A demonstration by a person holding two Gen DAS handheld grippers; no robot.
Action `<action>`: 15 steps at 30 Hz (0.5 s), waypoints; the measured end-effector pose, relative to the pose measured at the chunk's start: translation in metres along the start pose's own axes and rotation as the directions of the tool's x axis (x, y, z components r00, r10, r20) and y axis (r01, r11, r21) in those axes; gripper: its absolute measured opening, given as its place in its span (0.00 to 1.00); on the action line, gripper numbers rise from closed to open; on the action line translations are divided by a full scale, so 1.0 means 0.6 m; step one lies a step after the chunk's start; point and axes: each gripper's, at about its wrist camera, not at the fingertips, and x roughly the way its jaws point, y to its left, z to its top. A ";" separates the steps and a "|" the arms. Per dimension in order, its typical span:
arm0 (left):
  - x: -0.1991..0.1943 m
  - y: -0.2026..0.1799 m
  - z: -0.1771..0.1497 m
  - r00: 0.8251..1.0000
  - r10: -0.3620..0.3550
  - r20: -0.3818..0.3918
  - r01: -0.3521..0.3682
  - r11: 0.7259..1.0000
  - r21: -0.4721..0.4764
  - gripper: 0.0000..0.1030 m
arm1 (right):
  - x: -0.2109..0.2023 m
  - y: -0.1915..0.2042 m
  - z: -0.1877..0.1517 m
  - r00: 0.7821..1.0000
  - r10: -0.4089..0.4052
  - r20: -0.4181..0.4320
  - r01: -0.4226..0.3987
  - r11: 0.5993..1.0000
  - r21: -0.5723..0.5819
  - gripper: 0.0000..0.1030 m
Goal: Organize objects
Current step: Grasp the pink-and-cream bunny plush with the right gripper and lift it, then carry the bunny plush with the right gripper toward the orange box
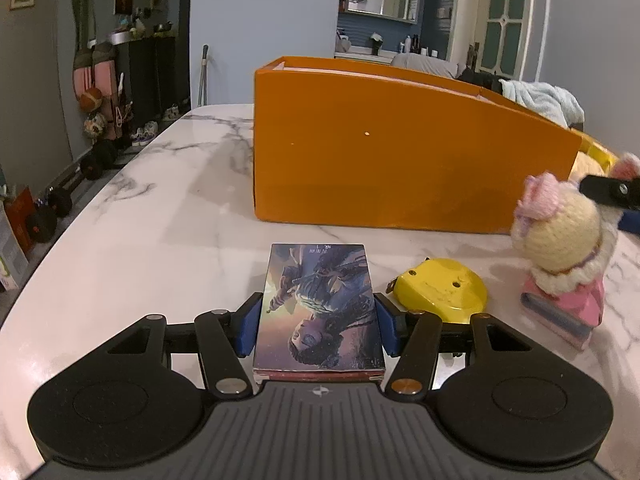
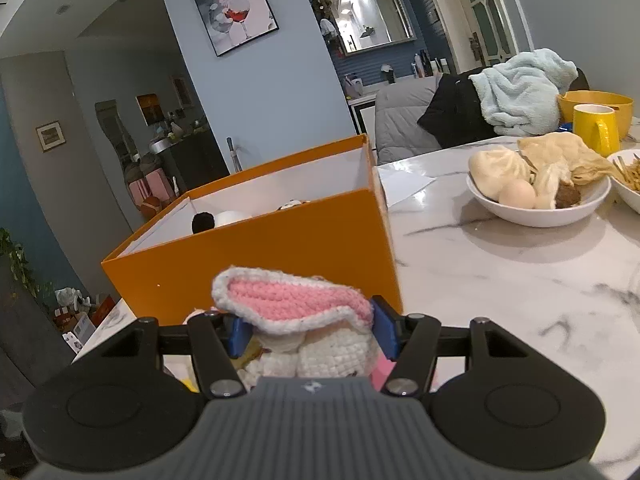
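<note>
Left claw [image 1: 319,326]: your blue pads [image 1: 249,326] are clamped on both long sides of the picture-covered box [image 1: 318,304], which lies flat, low over the marble tabletop [image 1: 160,220].
Right claw [image 2: 307,330]: you have it closed around the crocheted bunny doll [image 2: 296,320], its pink-lined ear folded across the top between the pads.
Doll from the left view: the bunny doll [image 1: 562,236] sits upright to your right, on a pink base, with the right claw at its far side.
Yellow object [image 1: 440,288]: flat on the tabletop, just beside the box and between it and the doll.
Orange box [image 1: 400,152]: open-topped, beyond everything, a few small items inside.
Bowl of buns [image 2: 536,192]: well to the right, near a yellow mug [image 2: 596,128].
</note>
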 end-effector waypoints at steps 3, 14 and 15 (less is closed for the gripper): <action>-0.003 0.003 -0.001 1.000 0.002 -0.002 -0.002 1.000 -0.010 0.64 | -0.009 -0.004 -0.003 1.000 0.000 0.004 0.000 1.000 0.007 0.60; -0.029 -0.002 -0.008 0.999 0.031 0.012 -0.031 0.999 0.013 0.64 | -0.032 -0.007 -0.009 1.000 0.008 0.008 -0.008 1.000 0.010 0.60; -0.033 -0.003 -0.008 0.999 0.033 0.015 -0.033 0.999 0.015 0.64 | -0.032 -0.006 -0.008 1.000 0.008 0.008 -0.008 1.000 0.010 0.60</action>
